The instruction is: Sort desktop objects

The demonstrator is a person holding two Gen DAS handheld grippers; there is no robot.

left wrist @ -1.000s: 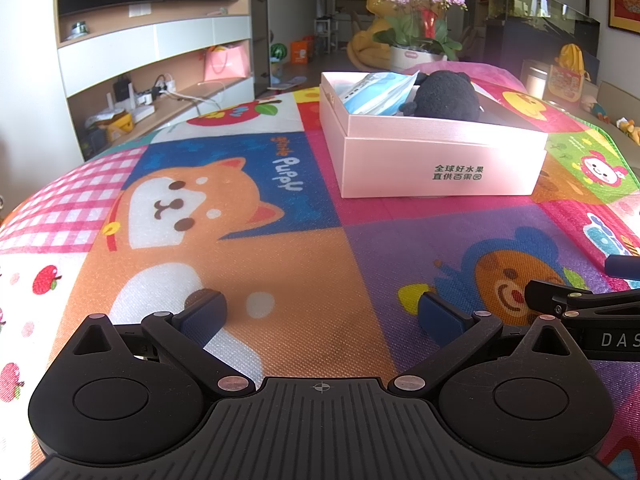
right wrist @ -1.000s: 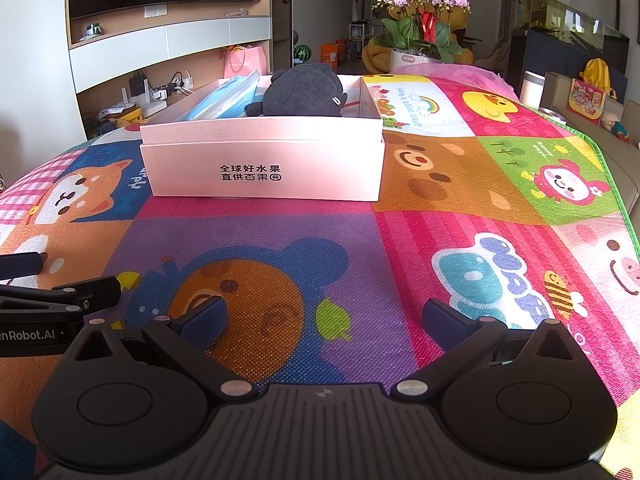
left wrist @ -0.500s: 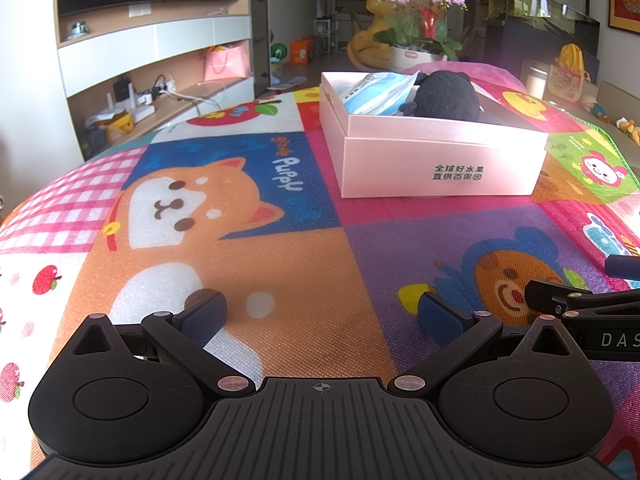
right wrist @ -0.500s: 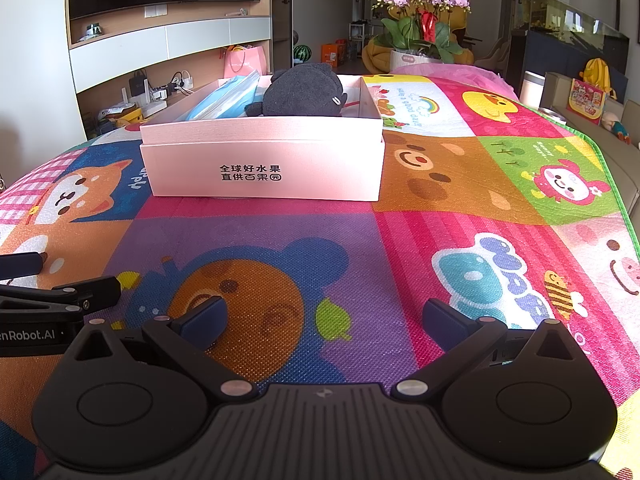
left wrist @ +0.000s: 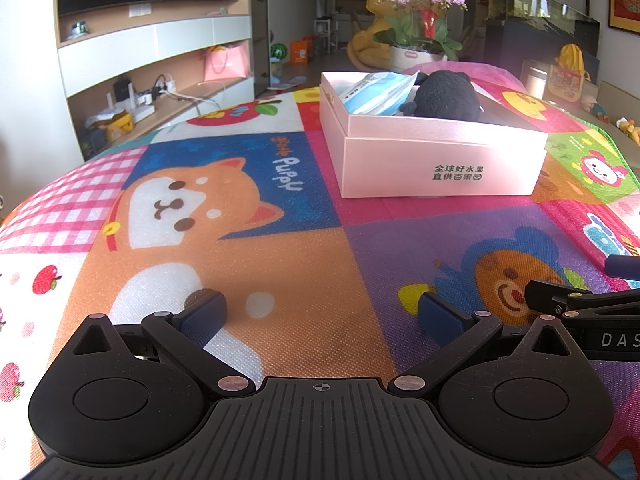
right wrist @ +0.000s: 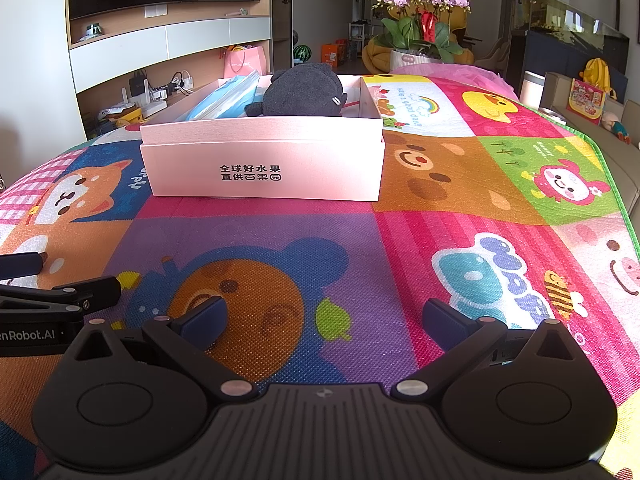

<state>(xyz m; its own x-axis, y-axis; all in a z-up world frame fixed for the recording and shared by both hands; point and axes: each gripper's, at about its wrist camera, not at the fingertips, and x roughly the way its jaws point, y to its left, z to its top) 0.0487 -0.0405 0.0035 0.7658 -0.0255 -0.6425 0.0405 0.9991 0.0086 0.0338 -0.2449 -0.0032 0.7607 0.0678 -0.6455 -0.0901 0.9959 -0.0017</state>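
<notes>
left tongs (left wrist: 322, 314) released, empty | right tongs (right wrist: 324, 318) released, empty | pink box (right wrist: 262, 160) at 12 o'clock holds black plush (right wrist: 302, 90), blue packet (right wrist: 224, 100) | counter mat (right wrist: 400, 240) shows no loose item | sorting looks finished; keep tongs low, clear of box

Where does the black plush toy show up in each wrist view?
Left wrist: black plush toy, upper right of centre, inside the pink box.
Right wrist: black plush toy, upper centre, in the same box.
Shared landmark: the box's black printed characters.
</notes>
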